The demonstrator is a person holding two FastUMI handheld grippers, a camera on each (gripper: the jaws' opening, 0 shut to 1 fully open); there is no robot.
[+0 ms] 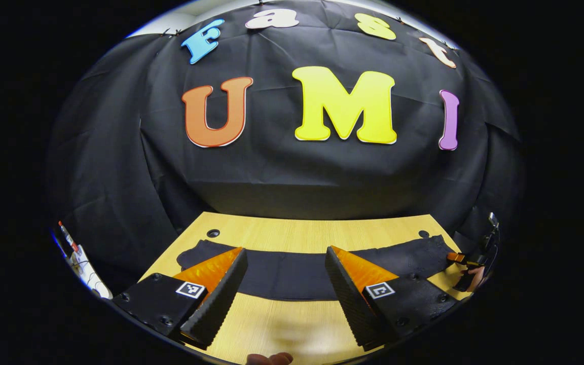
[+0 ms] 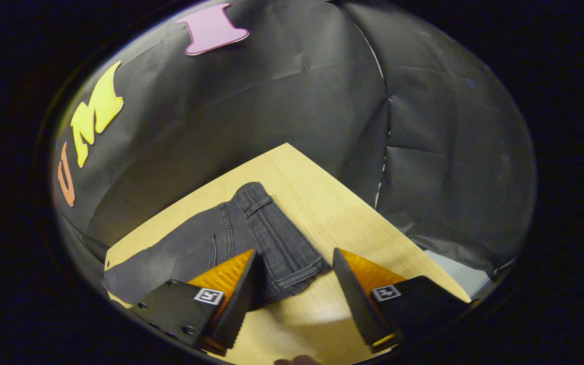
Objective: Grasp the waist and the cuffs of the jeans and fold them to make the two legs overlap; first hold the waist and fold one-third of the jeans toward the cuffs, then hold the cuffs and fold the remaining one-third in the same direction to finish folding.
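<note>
Jeans (image 2: 231,243) flat on wooden table (image 2: 322,203), black-draped booth.

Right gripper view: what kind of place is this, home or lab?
Most likely a staged recording booth, not a home. Black cloth wall drapes around a bare light wooden table; dark jeans lie flat on it, with the open right gripper above the waist end.

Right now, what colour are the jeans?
Dark grey, faded denim; the jeans show best in the right gripper view.
</note>
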